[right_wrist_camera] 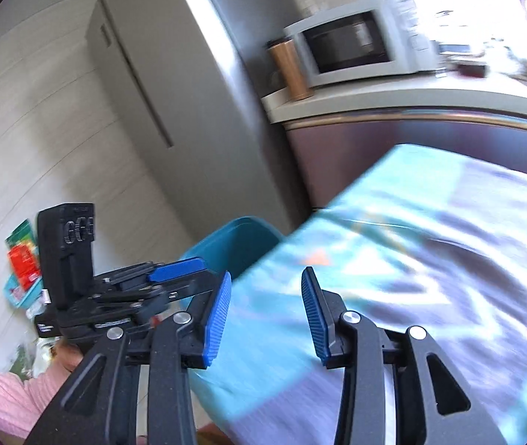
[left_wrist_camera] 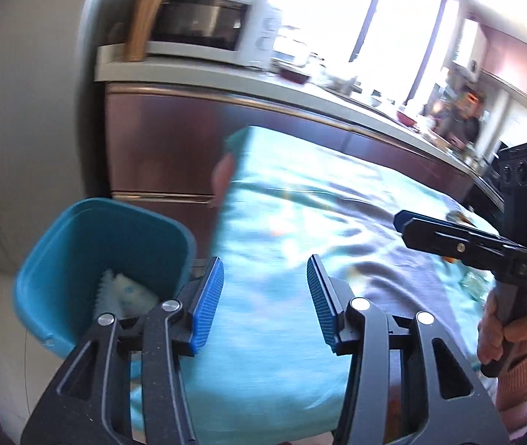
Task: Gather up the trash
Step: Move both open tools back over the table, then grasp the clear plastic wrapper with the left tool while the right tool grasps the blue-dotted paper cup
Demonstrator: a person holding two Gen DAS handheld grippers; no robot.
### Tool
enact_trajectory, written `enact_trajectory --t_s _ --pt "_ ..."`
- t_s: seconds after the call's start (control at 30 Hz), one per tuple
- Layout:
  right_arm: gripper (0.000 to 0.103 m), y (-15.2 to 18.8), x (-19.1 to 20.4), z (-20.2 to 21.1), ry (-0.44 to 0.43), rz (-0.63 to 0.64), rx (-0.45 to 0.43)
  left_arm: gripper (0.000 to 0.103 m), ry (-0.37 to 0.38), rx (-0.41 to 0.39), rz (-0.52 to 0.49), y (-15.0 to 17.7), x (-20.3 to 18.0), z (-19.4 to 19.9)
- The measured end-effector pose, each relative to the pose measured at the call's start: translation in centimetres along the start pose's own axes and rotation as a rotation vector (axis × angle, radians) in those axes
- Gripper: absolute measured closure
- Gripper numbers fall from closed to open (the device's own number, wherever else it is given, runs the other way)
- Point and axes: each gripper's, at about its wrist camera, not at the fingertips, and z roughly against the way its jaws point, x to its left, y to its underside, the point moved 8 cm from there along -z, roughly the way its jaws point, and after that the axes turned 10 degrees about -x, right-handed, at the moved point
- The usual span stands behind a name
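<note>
Notably, both views were motion-blurred. Left wrist view: the left gripper (left_wrist_camera: 265, 296) stood partly open, nothing between its blue pads (left_wrist_camera: 209, 298), above the near edge of a table under a turquoise cloth (left_wrist_camera: 293, 193). A blue bin (left_wrist_camera: 78, 230) stood on the floor just left of that table, and white crumpled trash (left_wrist_camera: 128, 293) lay inside it. The right gripper (left_wrist_camera: 408, 222) reached over the table from the right, held by a hand (left_wrist_camera: 500, 330) in a pink sleeve (left_wrist_camera: 526, 374); its opening could not be judged from this side. A microwave (left_wrist_camera: 204, 24) sat on the counter (left_wrist_camera: 196, 70) behind the table.

Right wrist view: the right gripper (right_wrist_camera: 266, 309) was partly open and empty, over the table's left edge. The bin's rim (right_wrist_camera: 233, 233) showed just left of the table. The left gripper (right_wrist_camera: 174, 272) lay left of it, seen side-on. A fridge (right_wrist_camera: 174, 85) stood beyond the bin.
</note>
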Motion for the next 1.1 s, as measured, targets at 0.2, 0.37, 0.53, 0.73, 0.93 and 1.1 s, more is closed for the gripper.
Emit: enact_trajectory --t_s 0.2,0.37,0.53,0.73,0.93,1.1 --pt "0.063 0.8 -5.9 7.1 0.173 -0.07 -0.074 0.056 0.158 0.046 -0.089 1.0 -8.6 -2.5" --pt "0.063 2.3 -10.8 13.2 0.327 -0.125 -0.127 0.056 0.271 0.103 -0.145 3.0 -15.2 -4.4" --pt "0.063 3.9 -15.9 19.1 0.459 -0.198 -0.181 0.056 0.389 0.17 -0.193 5.4 -21.6 -5.8" --pt "0.063 5.2 -20.4 23.1 0.549 -0.279 -0.236 0.052 0.488 0.243 -0.235 8.0 -27.3 -6.9" --pt "0.062 5.6 -22.6 23.7 0.556 -0.319 -0.264 0.048 0.531 0.329 -0.216 9.9 -30.4 -8.3" --pt "0.061 4.8 -23.3 23.7 0.588 -0.318 -0.296 0.046 0.529 0.376 -0.219 11.0 -32.4 -9.7"
